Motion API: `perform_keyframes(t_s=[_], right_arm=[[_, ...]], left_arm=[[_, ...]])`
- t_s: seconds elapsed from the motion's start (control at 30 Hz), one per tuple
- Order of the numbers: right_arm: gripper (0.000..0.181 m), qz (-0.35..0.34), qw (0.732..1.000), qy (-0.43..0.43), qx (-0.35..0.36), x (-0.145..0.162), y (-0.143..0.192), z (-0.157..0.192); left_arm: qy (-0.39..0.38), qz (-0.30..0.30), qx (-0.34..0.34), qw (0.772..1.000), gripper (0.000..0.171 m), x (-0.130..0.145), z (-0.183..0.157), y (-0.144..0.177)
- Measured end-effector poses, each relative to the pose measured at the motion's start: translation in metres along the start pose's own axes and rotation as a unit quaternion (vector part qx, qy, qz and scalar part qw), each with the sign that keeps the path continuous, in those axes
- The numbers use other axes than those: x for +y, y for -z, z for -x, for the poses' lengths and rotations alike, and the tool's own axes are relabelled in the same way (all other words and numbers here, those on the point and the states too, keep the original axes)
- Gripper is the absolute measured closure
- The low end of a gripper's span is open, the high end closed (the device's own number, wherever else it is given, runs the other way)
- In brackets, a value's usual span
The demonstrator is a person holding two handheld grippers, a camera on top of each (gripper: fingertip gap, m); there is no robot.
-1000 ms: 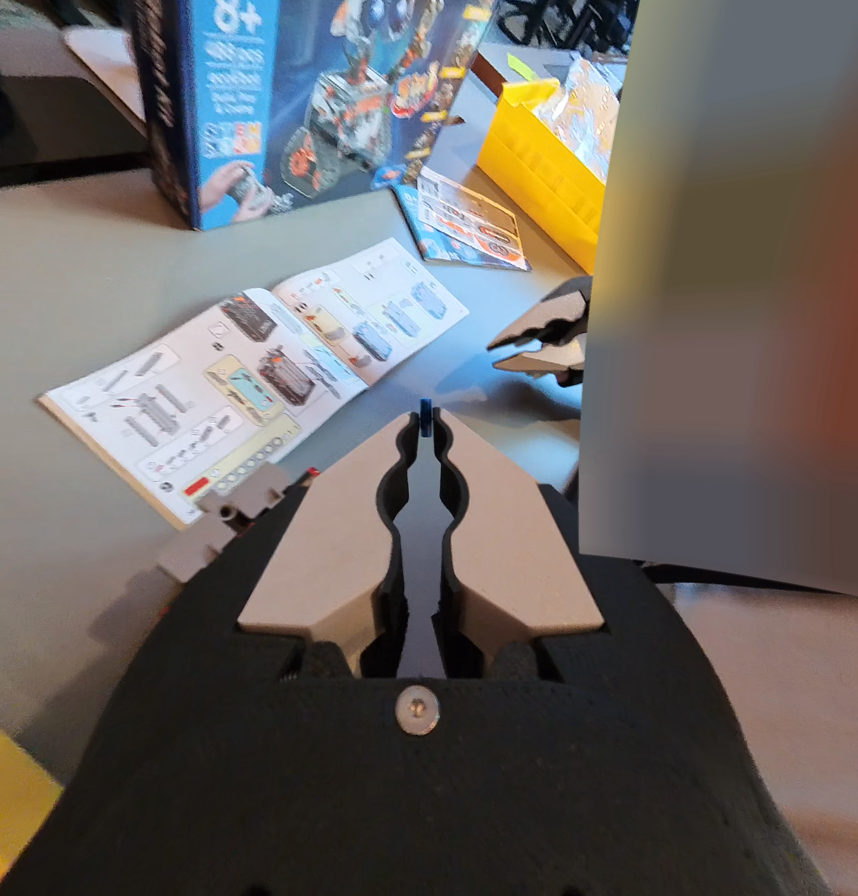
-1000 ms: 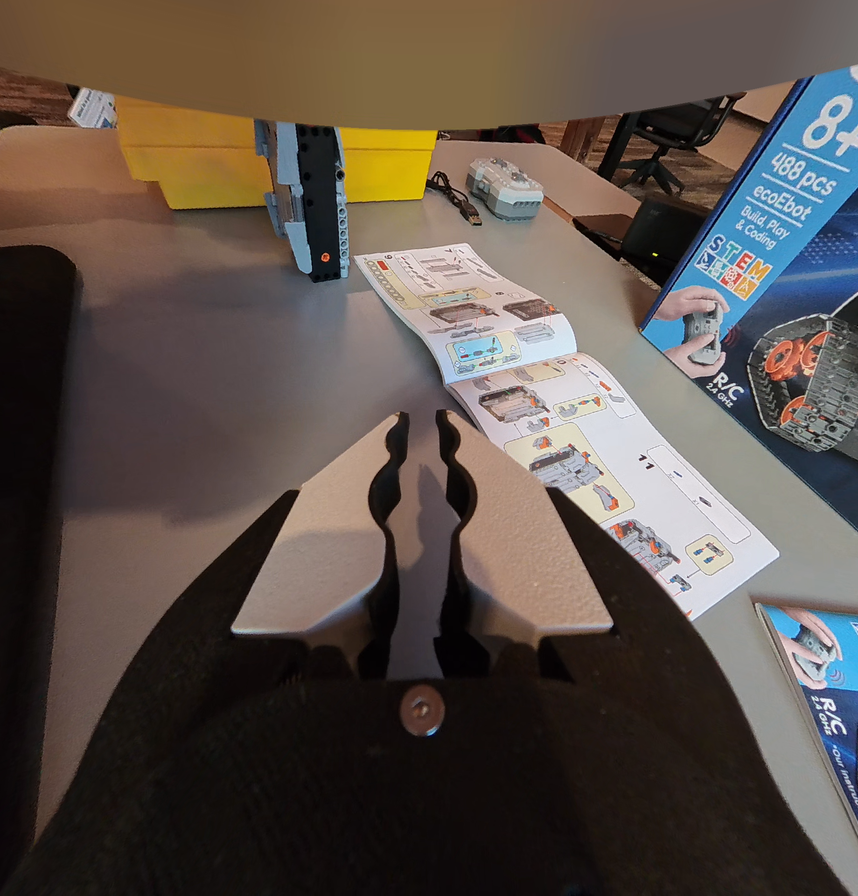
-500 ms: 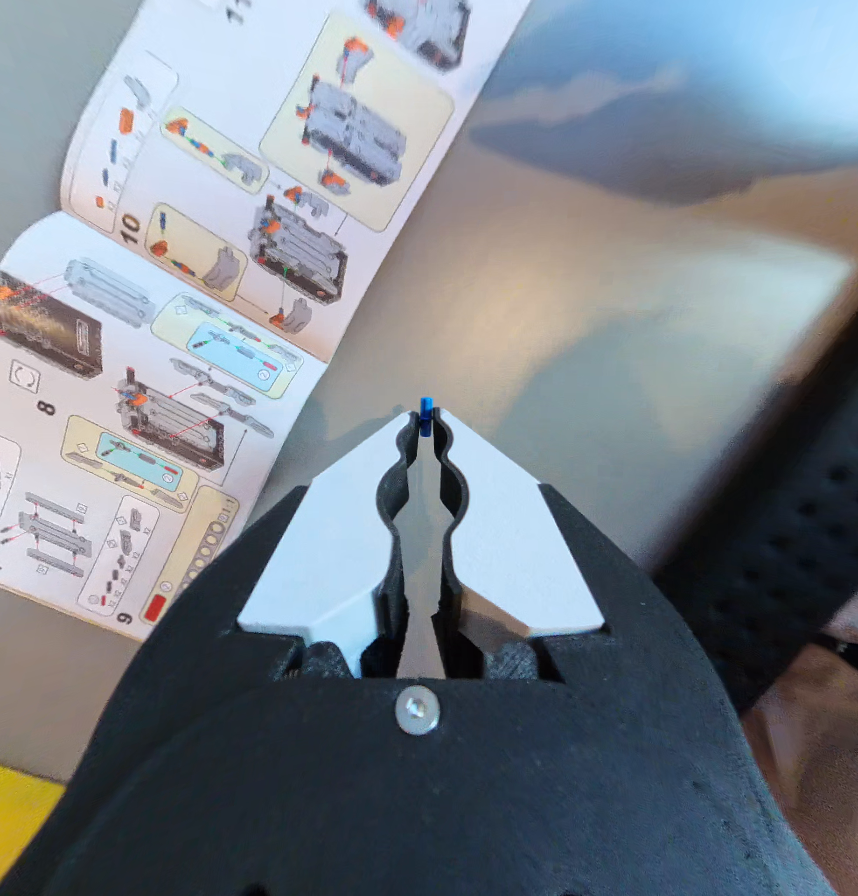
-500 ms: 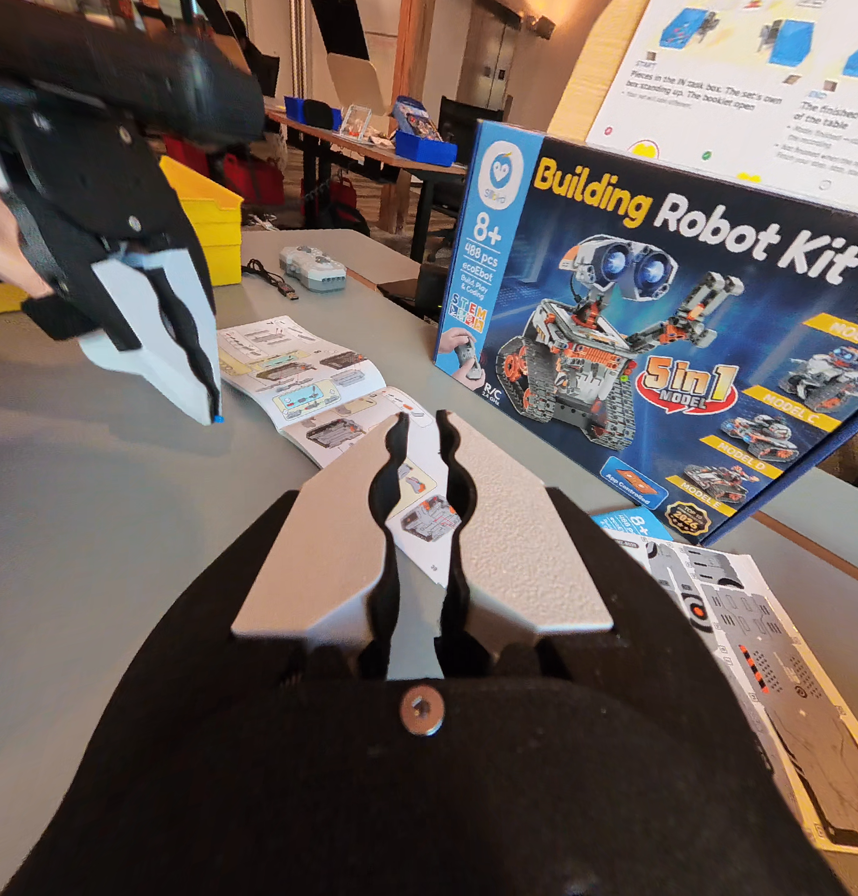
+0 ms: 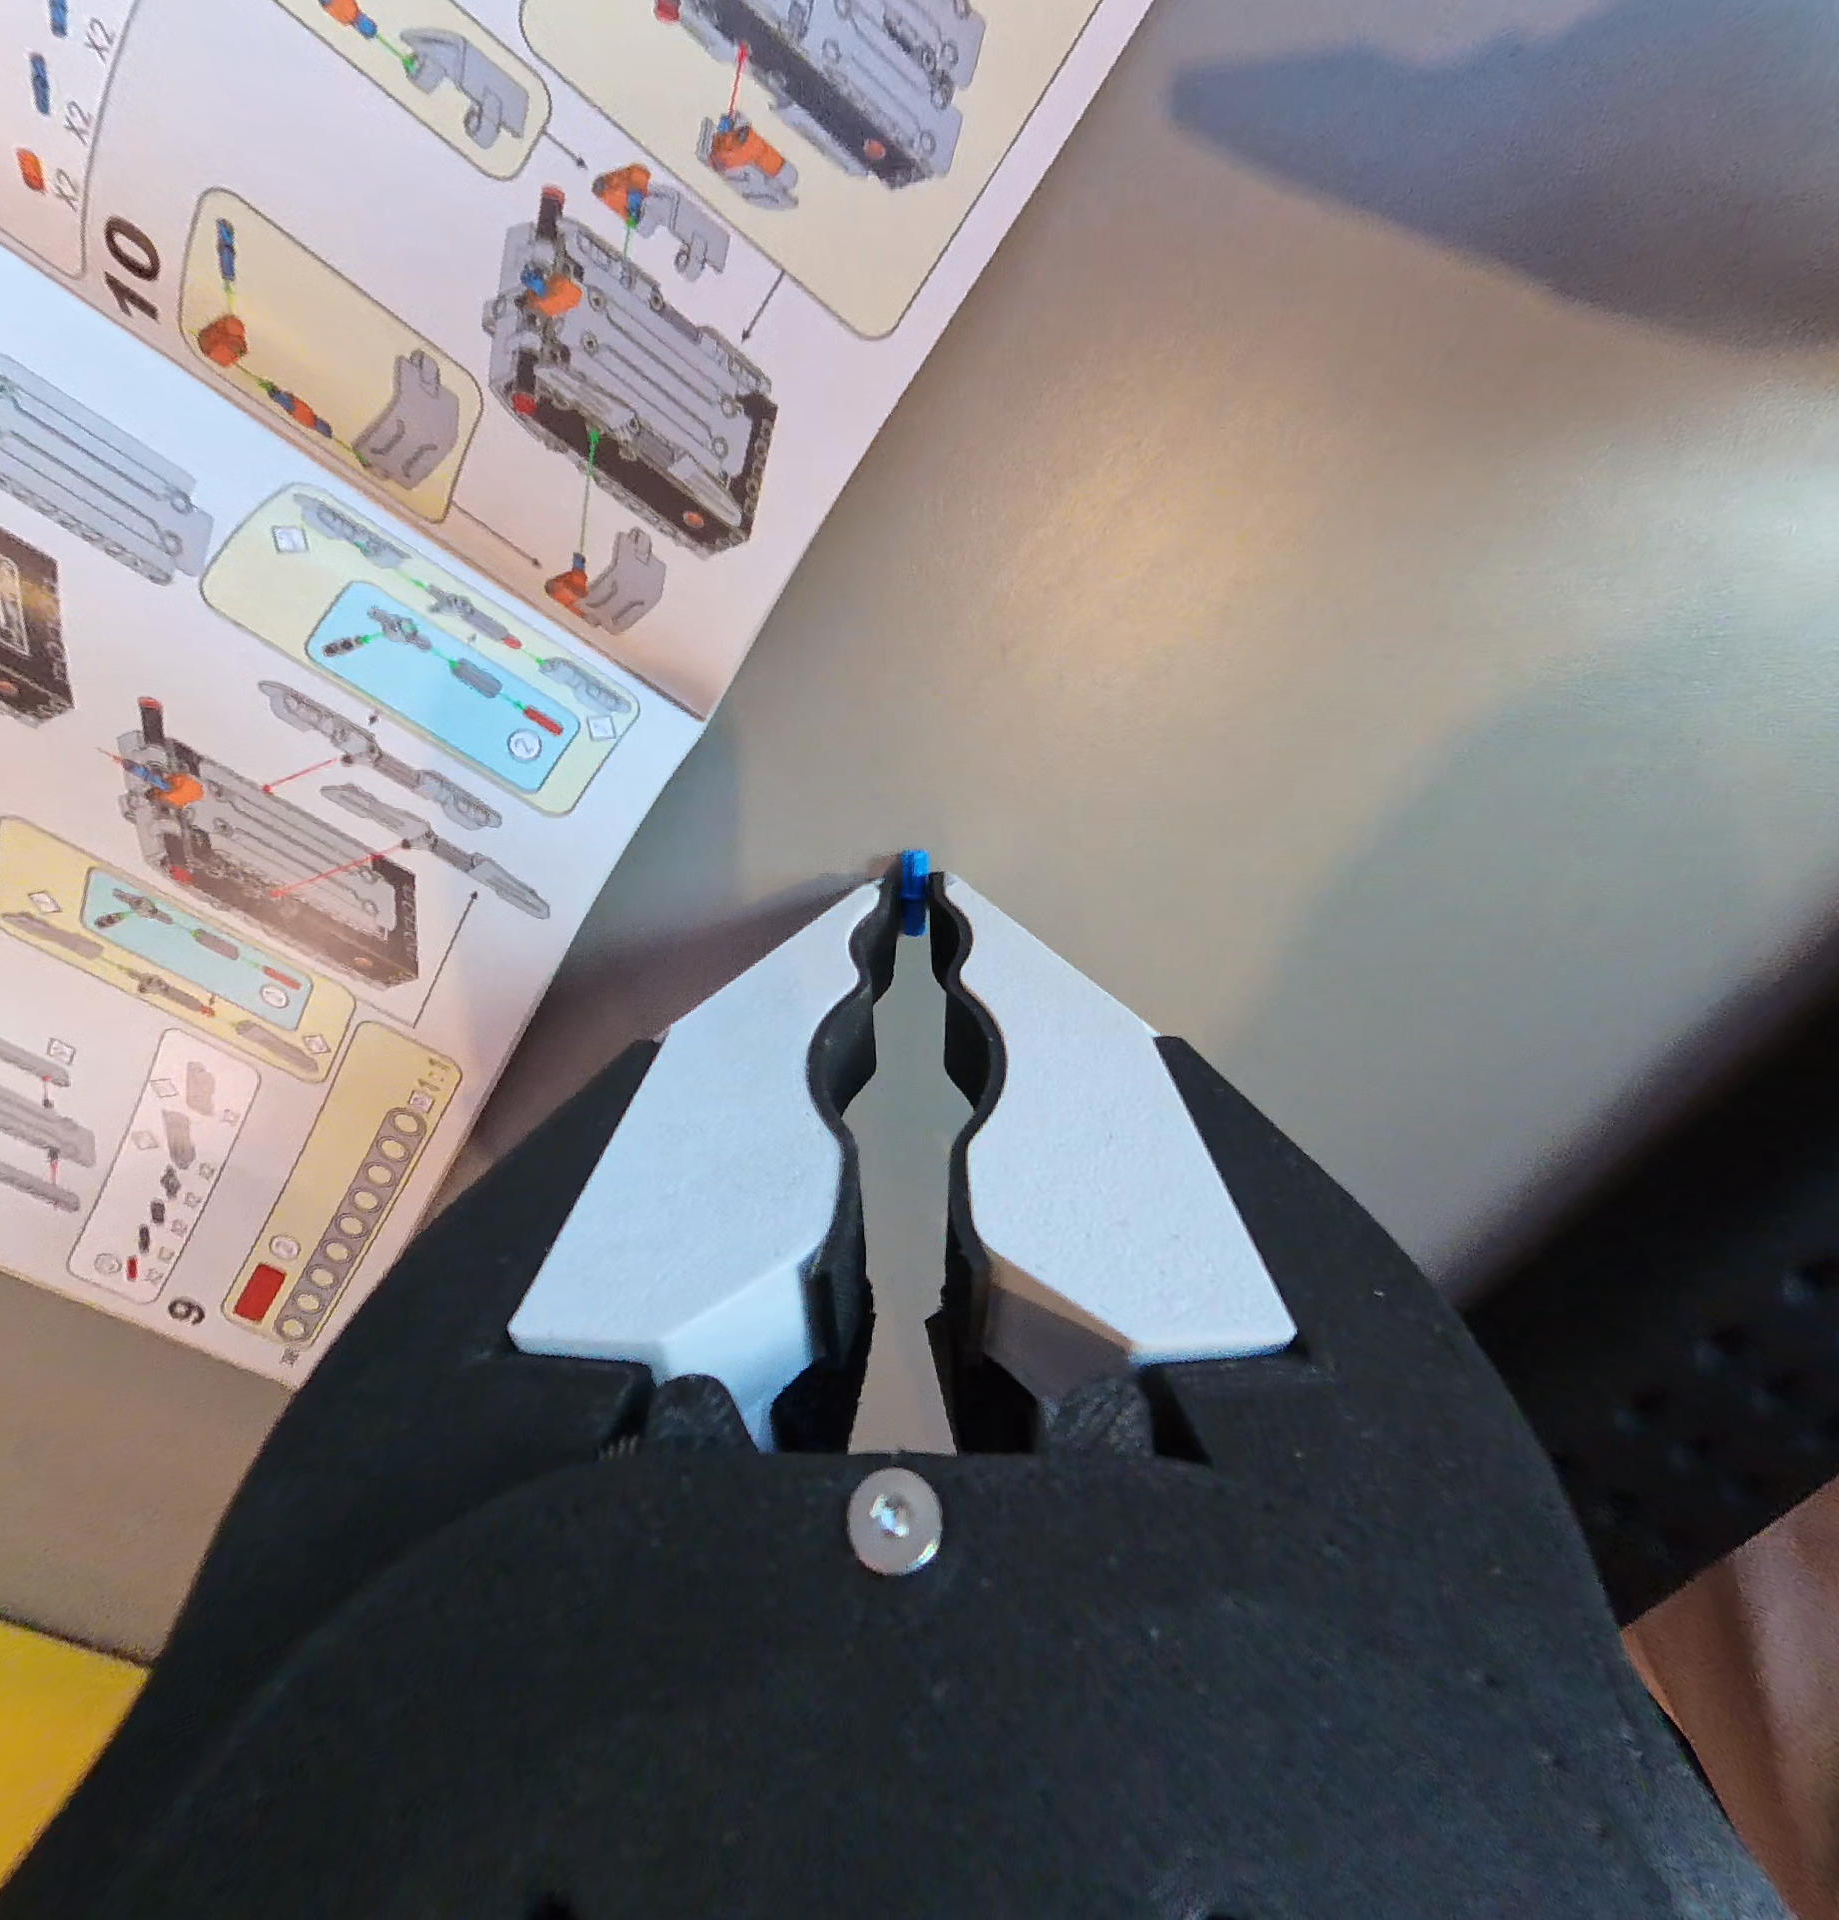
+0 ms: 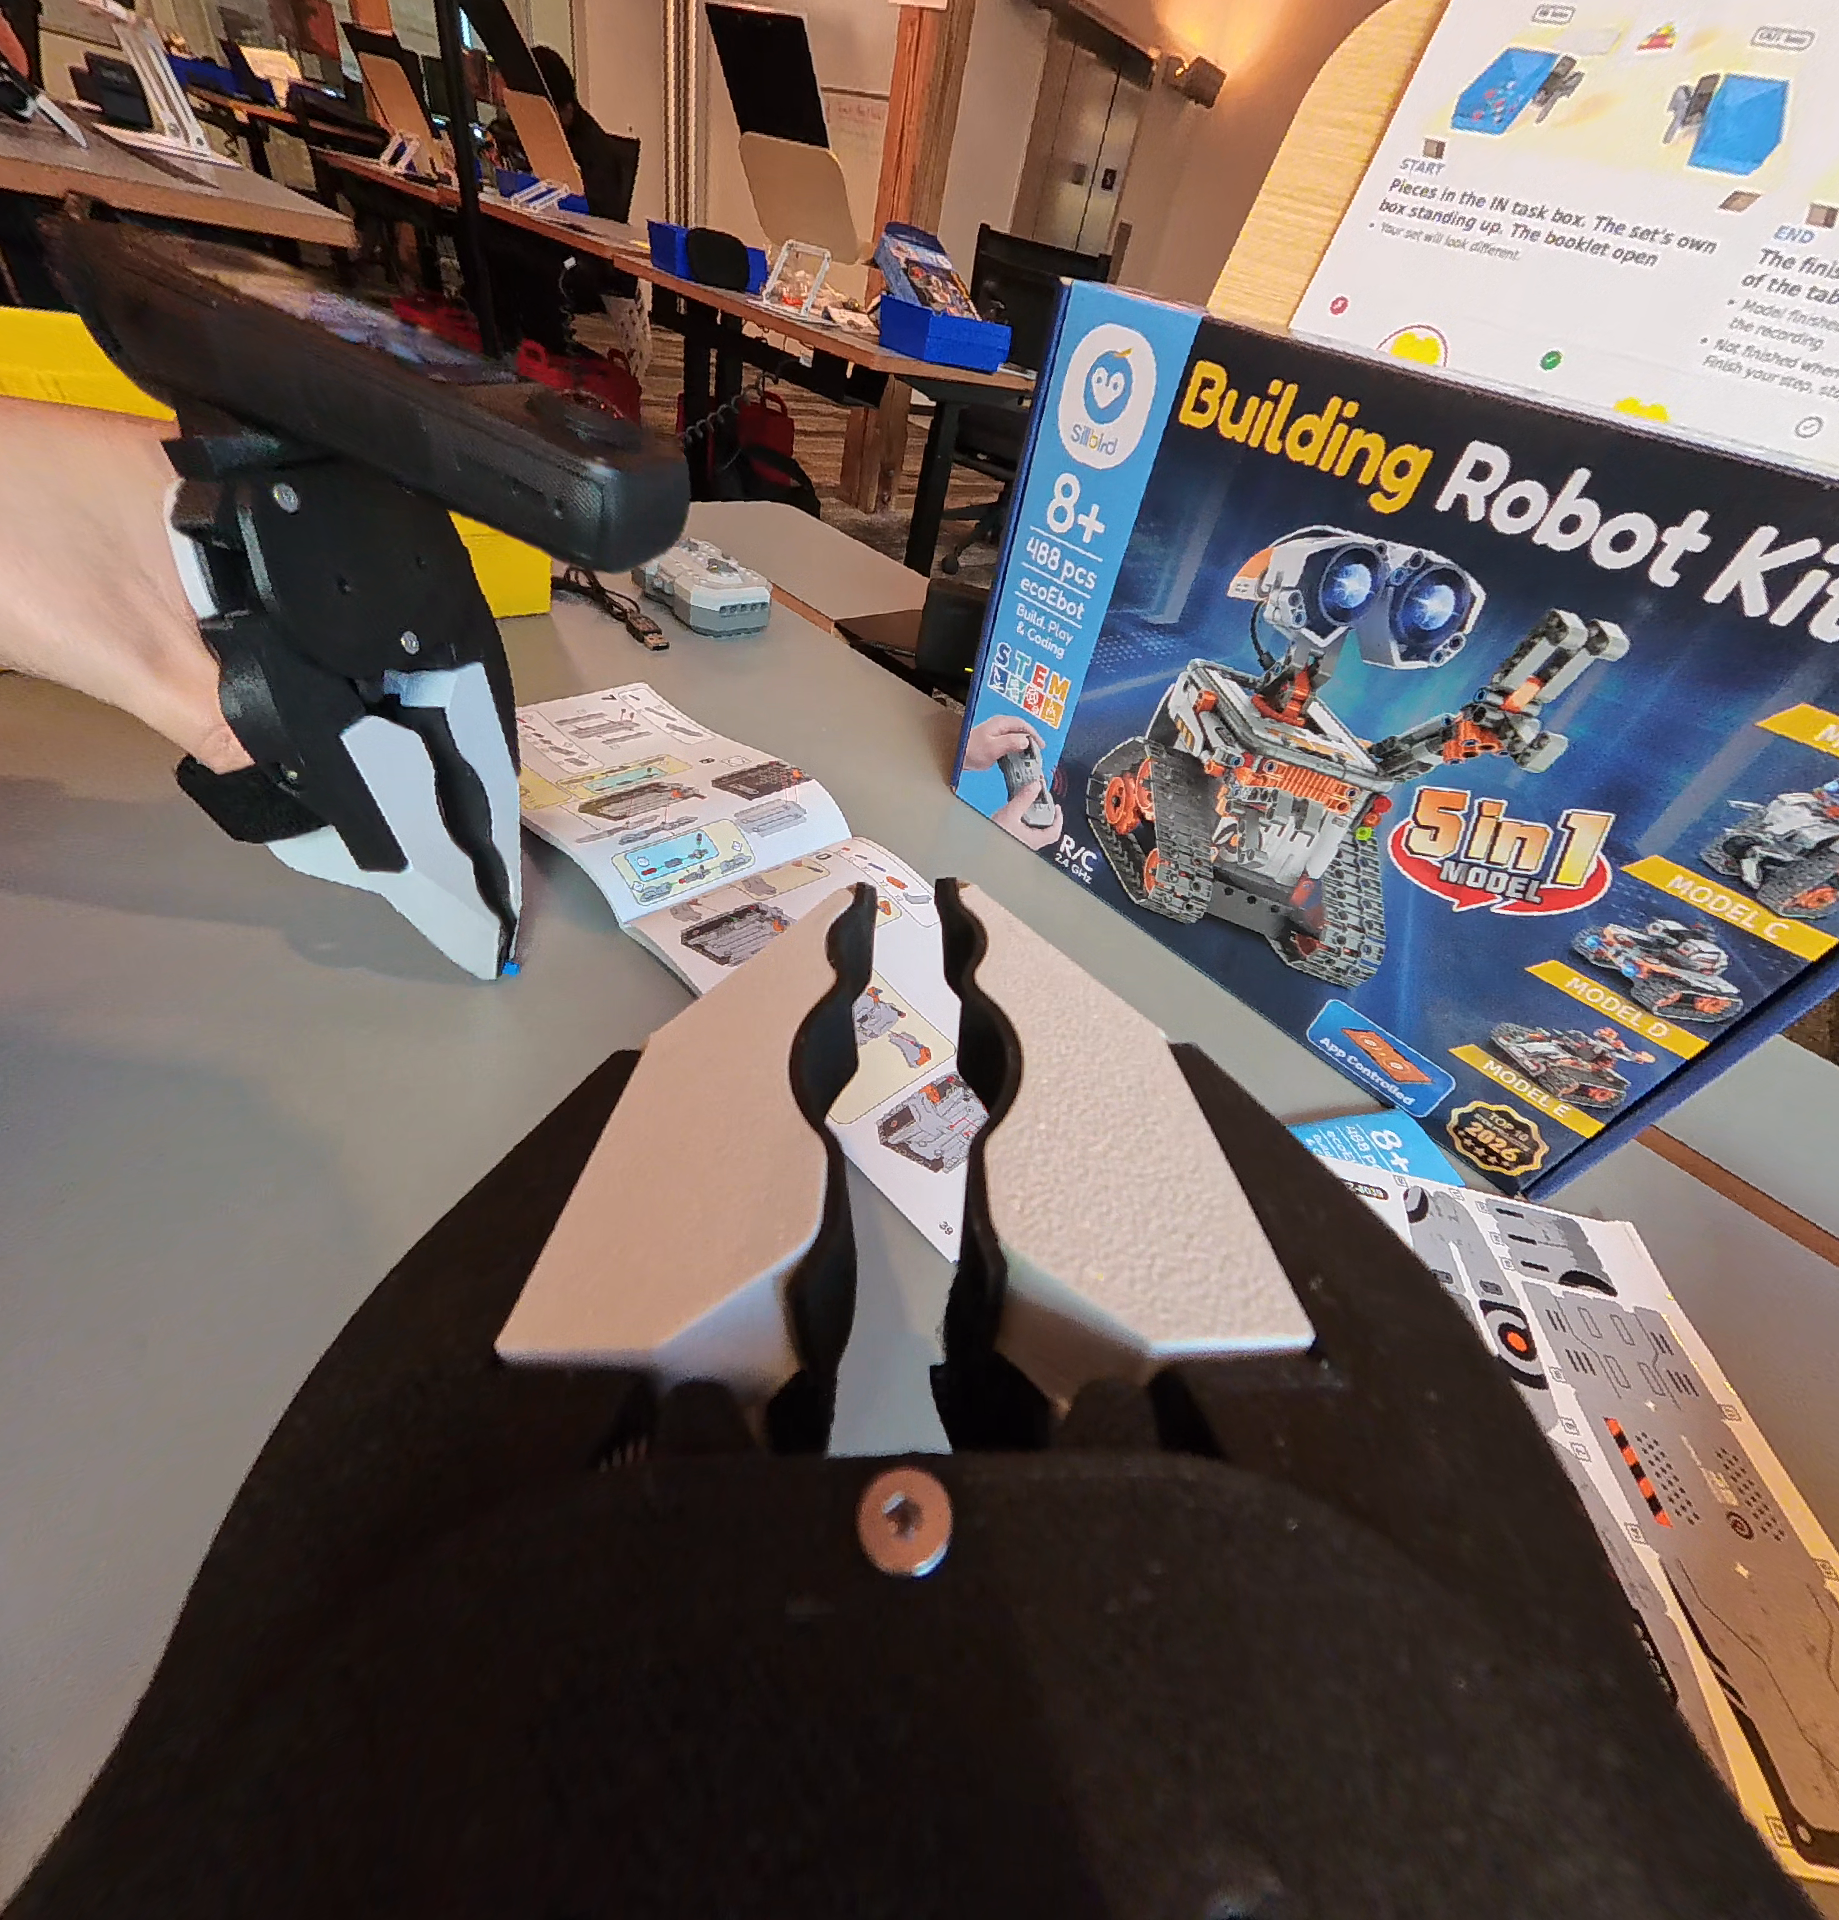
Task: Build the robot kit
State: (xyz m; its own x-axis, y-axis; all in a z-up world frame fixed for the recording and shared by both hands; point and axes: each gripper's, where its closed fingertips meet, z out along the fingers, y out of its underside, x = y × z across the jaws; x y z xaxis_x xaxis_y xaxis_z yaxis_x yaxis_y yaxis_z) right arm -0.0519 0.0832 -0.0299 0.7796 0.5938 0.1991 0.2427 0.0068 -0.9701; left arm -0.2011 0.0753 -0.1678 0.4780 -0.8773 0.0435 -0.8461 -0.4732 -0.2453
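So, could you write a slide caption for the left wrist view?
Left gripper pinching a small blue peg above the grey table, beside the open instruction booklet.

grippers 2 (image 5: 912, 883) (image 6: 902, 896) | blue pin 1 (image 5: 913, 875) | booklet 1 (image 6: 749, 862) | kit box 1 (image 6: 1414, 727)

A tiny blue peg (image 5: 912, 885) sits pinched upright between the tips of the left gripper (image 5: 910, 883), pointed down at the grey table (image 5: 1310, 623), just right of the open booklet (image 5: 323, 623).
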Motion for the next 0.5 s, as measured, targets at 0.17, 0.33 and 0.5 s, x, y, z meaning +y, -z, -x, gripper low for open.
perform_keyframes(t_s=[0.17, 0.33, 0.5], right_arm=[[0.17, 0.004, 1.0, -0.001, 0.0, 0.002, 0.0, -0.001], [0.17, -0.007, 1.0, -0.004, 0.007, -0.002, 0.003, -0.003], [0.168, -0.015, 1.0, -0.011, -0.01, -0.008, 0.003, 0.006]], left_arm=[[0.01, -0.018, 0.01, 1.0, 0.144, -0.005, -0.001, 0.005], [0.029, -0.153, -0.018, 0.988, 0.151, -0.018, -0.002, 0.093], [0.079, -0.31, -0.086, 0.944, 0.15, 0.009, 0.019, 0.196]])
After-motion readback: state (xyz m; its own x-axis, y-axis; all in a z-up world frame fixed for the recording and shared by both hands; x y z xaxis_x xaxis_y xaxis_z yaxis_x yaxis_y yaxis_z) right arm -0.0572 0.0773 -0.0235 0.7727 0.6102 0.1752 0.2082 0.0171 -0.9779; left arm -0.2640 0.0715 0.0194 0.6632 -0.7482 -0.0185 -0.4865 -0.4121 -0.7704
